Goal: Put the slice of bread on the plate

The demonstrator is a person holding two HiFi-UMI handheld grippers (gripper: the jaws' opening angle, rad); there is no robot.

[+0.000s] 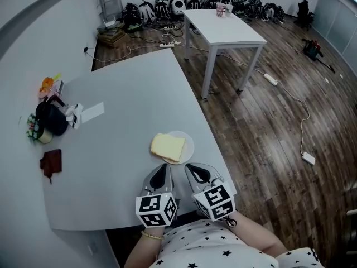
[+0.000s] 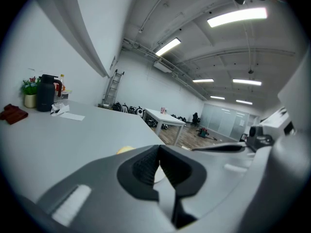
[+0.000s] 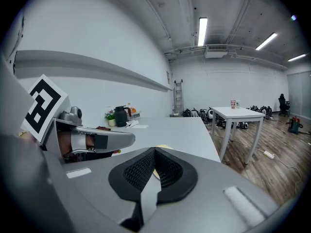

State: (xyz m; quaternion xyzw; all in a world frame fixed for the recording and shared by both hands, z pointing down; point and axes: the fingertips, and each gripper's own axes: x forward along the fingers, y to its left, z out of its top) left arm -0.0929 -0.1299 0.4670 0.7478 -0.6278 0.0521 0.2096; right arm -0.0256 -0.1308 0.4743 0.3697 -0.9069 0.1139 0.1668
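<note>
Left gripper (image 1: pixel 163 171) and right gripper (image 1: pixel 192 172) are closed, empty. The slice of bread (image 1: pixel 167 146) lies on the plate (image 1: pixel 190 148) at the tabletop's (image 1: pixel 111 166) right edge; the task looks done.

No readable words, brands or numbers anywhere. Left claw's cube (image 1: pixel 157 210) and right claw's cube (image 1: pixel 213 201): black-and-white square codes only (patterns, not letters). Paper sheet (image 1: pixel 92 111) just right of black jug (image 1: pixel 52 118): no legible print. Cup (image 1: pixel 221 10) far beyond jug: print too small.
</note>
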